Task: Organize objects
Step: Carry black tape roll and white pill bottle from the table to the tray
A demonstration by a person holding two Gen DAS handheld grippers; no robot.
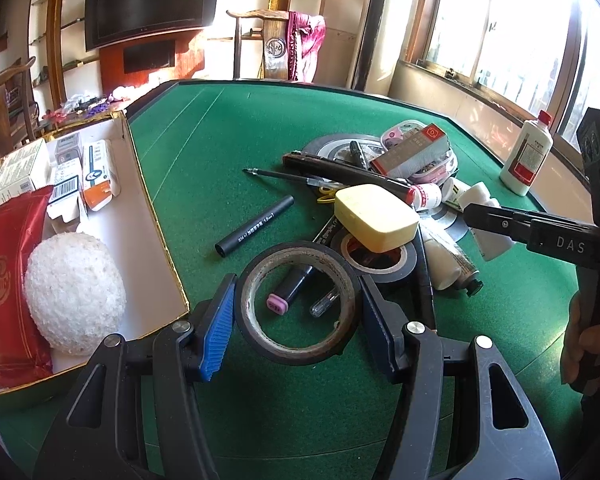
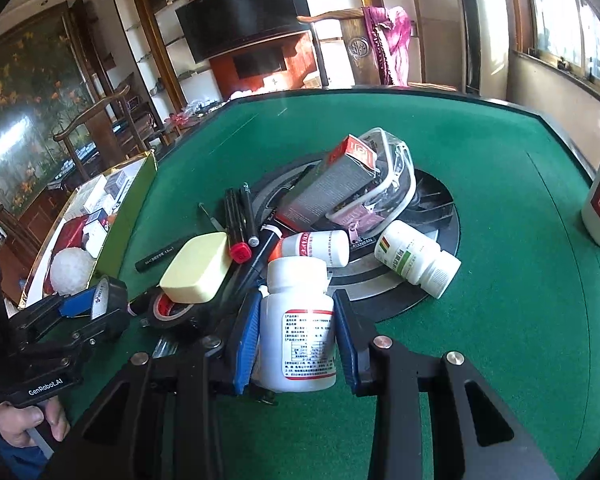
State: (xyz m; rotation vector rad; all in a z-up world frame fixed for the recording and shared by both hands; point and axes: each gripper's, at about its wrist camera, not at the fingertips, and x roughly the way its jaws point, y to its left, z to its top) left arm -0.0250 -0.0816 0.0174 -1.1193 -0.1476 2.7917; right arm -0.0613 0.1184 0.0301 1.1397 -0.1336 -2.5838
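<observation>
My left gripper point(image 1: 296, 312) squeezes a roll of black tape point(image 1: 296, 304) from both sides, jaws about half open, the roll tilted up off the green table point(image 1: 220, 140). The tape is light and stiff, but its smooth edge could slip, so I think gripping across the ring is best. My right gripper point(image 2: 296, 340) hugs a white pill bottle point(image 2: 298, 320) at its middle, jaws fairly narrow. The bottle is hard, light and slippery. The messy pile point(image 1: 400, 184) sits at twelve o'clock, and the box point(image 1: 140, 240) waits at nine o'clock.
</observation>
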